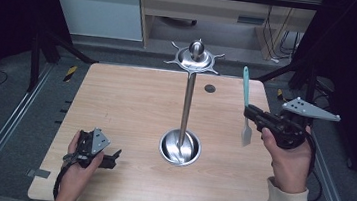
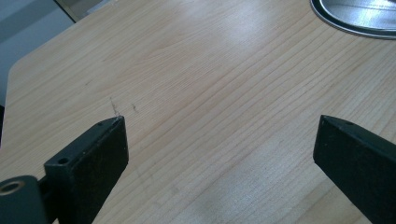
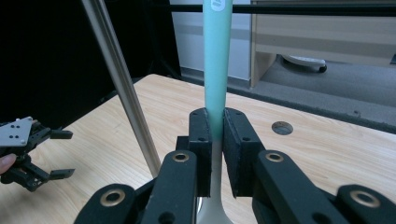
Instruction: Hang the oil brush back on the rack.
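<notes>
My right gripper clamps a spatula with a teal handle and pale blade, upright, blade down, above the table near its right edge. A steel stand rises from a round base at the table's middle, with a pronged top ring.

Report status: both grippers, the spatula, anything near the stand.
Right gripper shut on teal-handled spatula, held upright above the table. Left gripper open, low over the table. Metal stand between them, its hooks bare.
</notes>
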`<control>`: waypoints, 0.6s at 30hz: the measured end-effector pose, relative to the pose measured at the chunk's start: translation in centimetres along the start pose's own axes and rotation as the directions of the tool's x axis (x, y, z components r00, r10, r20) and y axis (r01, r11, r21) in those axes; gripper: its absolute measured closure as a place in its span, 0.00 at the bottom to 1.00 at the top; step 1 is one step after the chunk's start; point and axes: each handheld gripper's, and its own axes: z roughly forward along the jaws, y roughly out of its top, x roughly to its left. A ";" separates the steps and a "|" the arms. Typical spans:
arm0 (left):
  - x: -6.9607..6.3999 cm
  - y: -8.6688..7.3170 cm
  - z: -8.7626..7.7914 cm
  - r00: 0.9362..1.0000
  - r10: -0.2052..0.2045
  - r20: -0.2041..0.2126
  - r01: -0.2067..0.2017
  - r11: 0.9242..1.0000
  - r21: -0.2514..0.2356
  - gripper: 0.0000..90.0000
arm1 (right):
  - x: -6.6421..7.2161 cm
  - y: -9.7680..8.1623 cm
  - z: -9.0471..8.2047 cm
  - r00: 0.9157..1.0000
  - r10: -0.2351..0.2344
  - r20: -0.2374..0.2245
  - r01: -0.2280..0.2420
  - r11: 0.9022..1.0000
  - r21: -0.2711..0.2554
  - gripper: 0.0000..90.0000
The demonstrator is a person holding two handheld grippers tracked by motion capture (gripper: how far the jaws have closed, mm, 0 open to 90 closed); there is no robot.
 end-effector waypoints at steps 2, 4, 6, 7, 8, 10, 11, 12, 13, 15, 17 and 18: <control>0.1 0.0 0.0 1.000 -0.006 0.002 0.006 1.000 -0.001 0.03 | 0.1 -0.1 0.0 1.000 -0.002 -0.017 0.002 1.000 -0.011 0.91; 0.1 -0.1 0.0 1.000 -0.015 0.000 0.015 1.000 -0.007 0.03 | 0.3 -0.1 0.0 1.000 -0.006 -0.029 0.005 1.000 -0.017 0.91; 0.2 -0.1 -0.2 1.000 -0.014 -0.001 0.014 1.000 -0.003 0.03 | 0.4 -0.2 0.0 0.999 -0.009 -0.036 0.008 1.000 -0.025 0.91; 0.2 -0.1 -0.2 1.000 -0.020 0.000 0.020 1.000 -0.009 0.03 | 0.4 -0.2 0.0 0.999 -0.014 -0.043 0.013 0.999 -0.032 0.91; 0.3 -0.1 -0.3 1.000 -0.022 0.001 0.022 1.000 -0.009 0.03 | 0.5 -0.2 0.0 0.999 -0.012 -0.051 0.011 0.999 -0.036 0.91; 0.4 -0.2 -0.3 1.000 -0.025 0.004 0.025 1.000 -0.010 0.03 | 0.8 -0.2 0.0 0.997 -0.016 -0.069 0.013 0.998 -0.055 0.91; 0.4 -0.2 -0.3 1.000 -0.030 0.002 0.030 0.999 -0.013 0.03 | 0.9 -0.2 0.1 0.997 -0.018 -0.075 0.014 0.998 -0.056 0.91; 0.4 -0.2 -0.3 0.999 -0.033 0.004 0.033 0.999 -0.014 0.03 | 1.1 -0.1 0.1 0.997 -0.025 -0.076 0.020 0.998 -0.060 0.91; 0.5 -0.3 -0.4 0.999 -0.034 0.003 0.034 0.999 -0.014 0.03 | 1.3 -0.1 0.2 0.996 -0.029 -0.084 0.023 0.998 -0.065 0.91; 0.5 -0.3 -0.5 0.999 -0.041 0.003 0.041 0.999 -0.019 0.03 | 1.4 -0.1 0.2 0.996 -0.030 -0.090 0.024 0.997 -0.068 0.91; 0.5 -0.3 -0.6 0.999 -0.038 0.002 0.038 0.999 -0.016 0.03 | 1.6 -0.1 0.2 0.995 -0.033 -0.098 0.026 0.997 -0.074 0.91; 0.5 -0.4 -0.6 0.999 -0.037 0.001 0.037 0.999 -0.016 0.03 | 1.8 0.0 0.1 0.994 -0.038 -0.101 0.030 0.996 -0.080 0.91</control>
